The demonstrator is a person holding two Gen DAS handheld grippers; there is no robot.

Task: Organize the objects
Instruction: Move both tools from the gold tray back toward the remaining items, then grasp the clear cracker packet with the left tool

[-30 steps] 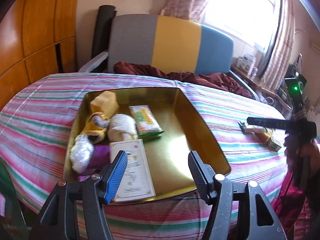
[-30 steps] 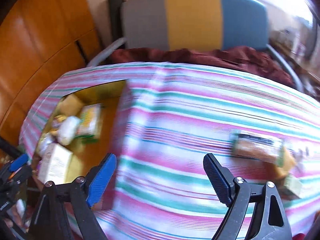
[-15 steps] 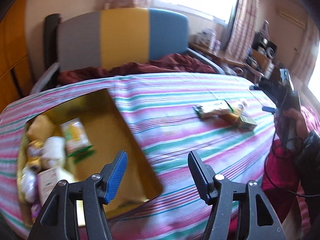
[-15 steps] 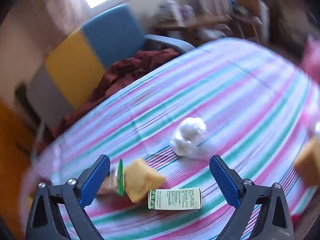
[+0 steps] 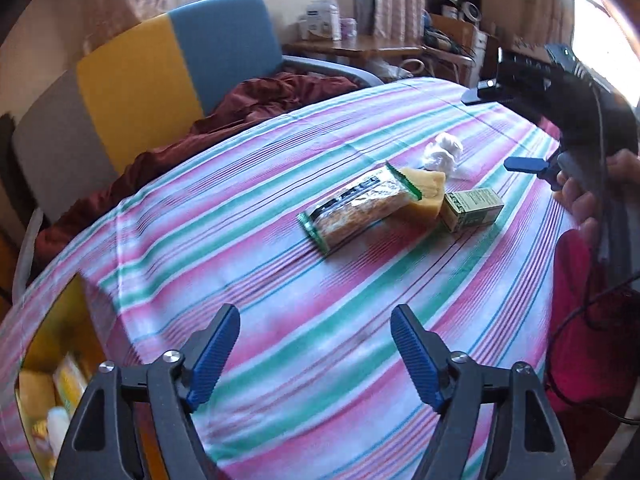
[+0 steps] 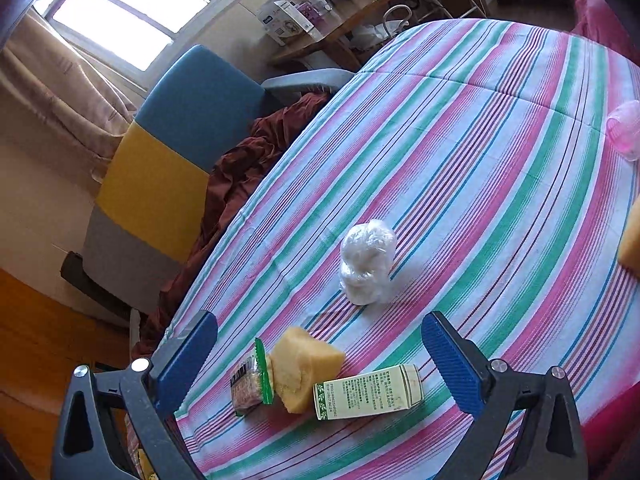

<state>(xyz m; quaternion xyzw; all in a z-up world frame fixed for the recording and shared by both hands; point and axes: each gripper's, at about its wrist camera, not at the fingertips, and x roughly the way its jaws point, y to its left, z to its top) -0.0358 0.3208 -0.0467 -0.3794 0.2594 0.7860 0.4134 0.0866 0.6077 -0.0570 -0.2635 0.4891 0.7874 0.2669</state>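
Note:
On the striped tablecloth [image 5: 256, 296] lie a snack packet [image 5: 356, 208], a yellow block [image 5: 426, 196], a green-and-white box [image 5: 472, 208] and a white plastic-wrapped bundle [image 5: 442, 152]. My left gripper [image 5: 316, 356] hovers short of them, its jaws opening with nothing between them. At the lower left is part of the gold tray [image 5: 60, 320], holding several items. My right gripper [image 6: 320, 364] hangs over the packet [image 6: 250, 384], the block [image 6: 304, 364] and the box [image 6: 368, 392]. Its jaws are opening wide and touch none of them. The bundle [image 6: 368, 264] lies beyond. A hand holds the right gripper [image 5: 502, 132] at the right.
A grey, yellow and blue chair [image 5: 160, 72] with maroon cloth [image 5: 260, 100] stands behind the table. A pink object [image 6: 624, 132] and a yellow thing [image 6: 632, 240] sit at the right edge. Cluttered shelves and a side table stand by the window.
Both views have swung away from the gold tray toward the loose items on the cloth. The left jaws stand wider than before. The right gripper has rolled and settled over the items.

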